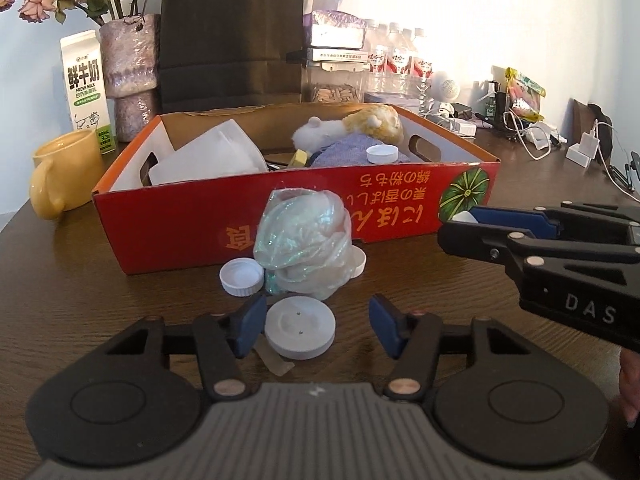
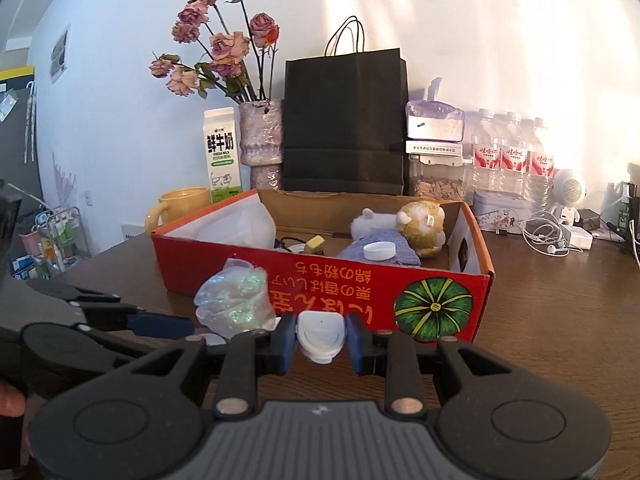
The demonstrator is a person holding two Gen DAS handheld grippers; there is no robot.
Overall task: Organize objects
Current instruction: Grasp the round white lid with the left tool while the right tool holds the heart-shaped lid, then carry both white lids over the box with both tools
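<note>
Serving as the collecting bin, the red cardboard box [image 1: 256, 216] sits open-topped at the middle of the dark wooden counter [image 1: 120, 300], and it already holds a plush toy [image 1: 352, 128], a white plastic container [image 1: 212, 152] and a white cap [image 1: 382, 155] resting on lilac cloth. Its near wall faces both hands, so anything lifted from the near side has only a short way over the rim.

Just in front of that wall lies what is left to sort: a crumpled iridescent plastic bag [image 1: 304, 244], an upturned white lid [image 1: 241, 276] touching its left side, and a flat white disc lid [image 1: 300, 332] nearest the camera.

The left gripper [image 1: 316, 326] reaches low toward this group with its jaws released and straddling the disc lid; the left pad looks close to its edge, the right one stands clear, so nothing is gripped yet.

The right gripper [image 2: 320, 340] is to the right near the box's corner, its jaws clenched on a small white cap [image 2: 322, 334], probably carrying it to the box.
</note>
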